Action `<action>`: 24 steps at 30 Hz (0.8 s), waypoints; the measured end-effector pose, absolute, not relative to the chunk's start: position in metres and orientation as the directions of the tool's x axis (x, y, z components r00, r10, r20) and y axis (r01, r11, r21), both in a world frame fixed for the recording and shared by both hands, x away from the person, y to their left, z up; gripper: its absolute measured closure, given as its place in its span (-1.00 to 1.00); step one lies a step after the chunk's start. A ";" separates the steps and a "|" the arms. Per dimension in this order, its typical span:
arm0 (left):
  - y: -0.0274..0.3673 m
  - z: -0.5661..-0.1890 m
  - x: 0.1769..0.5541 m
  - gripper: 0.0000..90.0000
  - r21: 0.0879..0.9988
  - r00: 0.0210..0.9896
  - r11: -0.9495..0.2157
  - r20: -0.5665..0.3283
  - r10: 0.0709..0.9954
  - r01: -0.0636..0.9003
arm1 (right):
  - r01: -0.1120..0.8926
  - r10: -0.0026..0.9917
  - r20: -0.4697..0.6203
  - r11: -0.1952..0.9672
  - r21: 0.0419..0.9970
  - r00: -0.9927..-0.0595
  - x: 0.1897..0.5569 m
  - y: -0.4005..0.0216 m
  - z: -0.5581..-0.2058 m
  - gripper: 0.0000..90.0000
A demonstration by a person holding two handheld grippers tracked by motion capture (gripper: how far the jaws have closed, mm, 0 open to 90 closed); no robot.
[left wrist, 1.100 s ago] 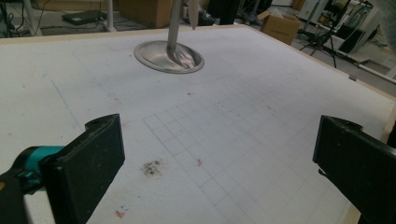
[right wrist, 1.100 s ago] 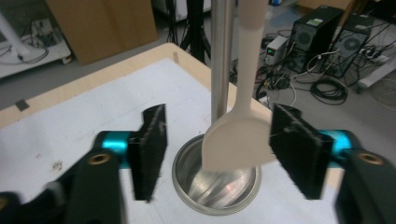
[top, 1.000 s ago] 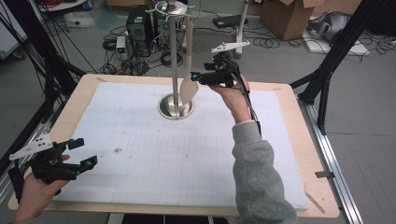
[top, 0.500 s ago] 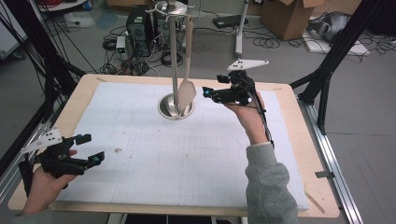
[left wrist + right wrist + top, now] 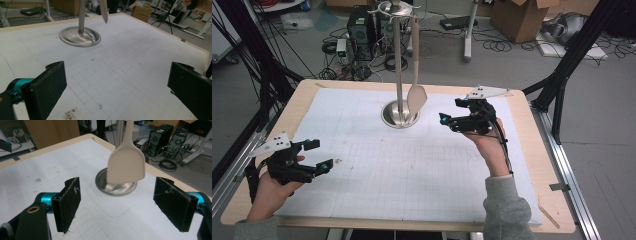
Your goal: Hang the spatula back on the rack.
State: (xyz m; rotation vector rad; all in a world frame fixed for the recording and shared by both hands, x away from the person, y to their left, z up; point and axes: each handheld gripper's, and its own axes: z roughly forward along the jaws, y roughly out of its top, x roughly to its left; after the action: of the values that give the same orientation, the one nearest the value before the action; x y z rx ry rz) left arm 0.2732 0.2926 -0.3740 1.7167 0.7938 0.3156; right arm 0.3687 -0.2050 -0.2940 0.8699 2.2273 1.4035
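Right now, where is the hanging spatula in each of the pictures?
High view: spatula top middle, hanging beside the stand's pole.
Left gripper view: its tip at the top edge.
Right gripper view: its blade centre, beyond the open jaws.
Shared landmark: the stand's round metal base.

High view: overhead from person's side, facing forward-down, far. Gripper views: low, close over table [image 5: 362, 130], each facing stand base [image 5: 80, 36] from opposite sides. All share hanging spatula [image 5: 126, 165], gridded mat.
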 end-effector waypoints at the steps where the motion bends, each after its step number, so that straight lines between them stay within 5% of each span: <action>1: 0.292 -0.374 0.274 -0.94 0.932 0.734 -0.110 -0.194 0.651 0.344 | 0.303 0.669 0.016 0.315 0.900 -0.743 0.367 -0.207 -0.296 -0.52; 24: 0.295 -0.376 0.278 -0.94 0.939 0.711 -0.077 -0.199 0.674 0.336 | 0.311 0.677 0.077 0.231 0.922 -0.732 0.327 -0.254 -0.349 -0.53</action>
State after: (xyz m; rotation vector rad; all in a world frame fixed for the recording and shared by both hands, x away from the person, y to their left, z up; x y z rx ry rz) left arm 0.2776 0.2946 -0.3764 1.6799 0.8199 0.3398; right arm 0.3273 -0.2536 -0.3486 0.9157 2.1711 1.5014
